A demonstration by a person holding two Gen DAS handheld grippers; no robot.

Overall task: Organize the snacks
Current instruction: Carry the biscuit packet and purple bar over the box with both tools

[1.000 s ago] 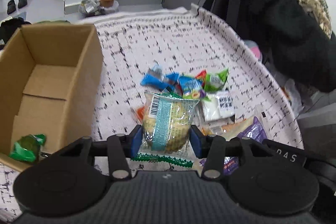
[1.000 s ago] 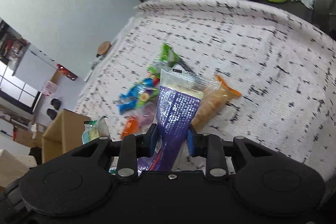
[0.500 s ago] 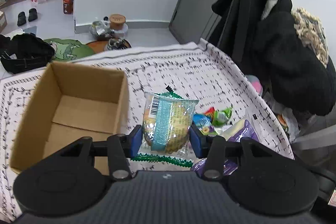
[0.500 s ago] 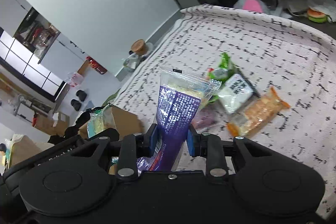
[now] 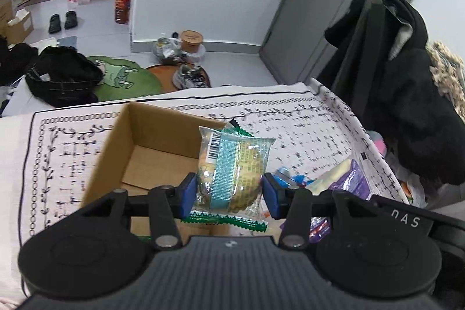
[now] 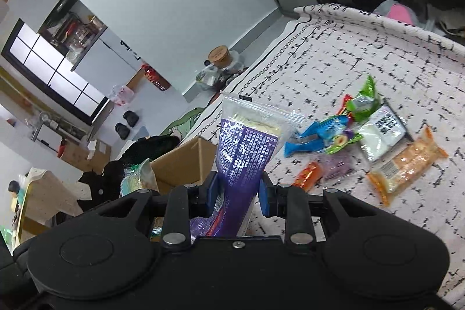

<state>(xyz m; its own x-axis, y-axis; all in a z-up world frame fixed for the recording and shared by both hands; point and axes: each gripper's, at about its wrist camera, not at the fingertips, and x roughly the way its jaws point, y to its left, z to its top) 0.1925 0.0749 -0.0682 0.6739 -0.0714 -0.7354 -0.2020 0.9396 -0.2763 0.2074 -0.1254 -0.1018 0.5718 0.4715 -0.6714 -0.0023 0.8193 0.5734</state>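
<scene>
My left gripper [image 5: 229, 192] is shut on a clear-wrapped round biscuit pack with a teal stripe [image 5: 232, 167], held above the open cardboard box [image 5: 116, 147]. My right gripper [image 6: 237, 191] is shut on a purple snack packet [image 6: 244, 153] that stands upright between its blue pads. The box [image 6: 186, 161] lies ahead and to the left in the right wrist view, with the left gripper's biscuit pack [image 6: 136, 177] beside it. The purple packet [image 5: 348, 179] also shows at the right of the left wrist view. Several loose snacks [image 6: 363, 141] remain on the patterned cloth.
The white cloth with black marks [image 5: 64, 153] covers the table. A black coat [image 5: 407, 95] hangs over a chair past the table's right edge. On the floor beyond lie a black bag [image 5: 61, 74], a green mat [image 5: 125, 77] and shoes [image 5: 189, 76].
Both grippers rose and moved left from the snack pile toward the box, each keeping its packet. The box now sits right under the left gripper's pack.
</scene>
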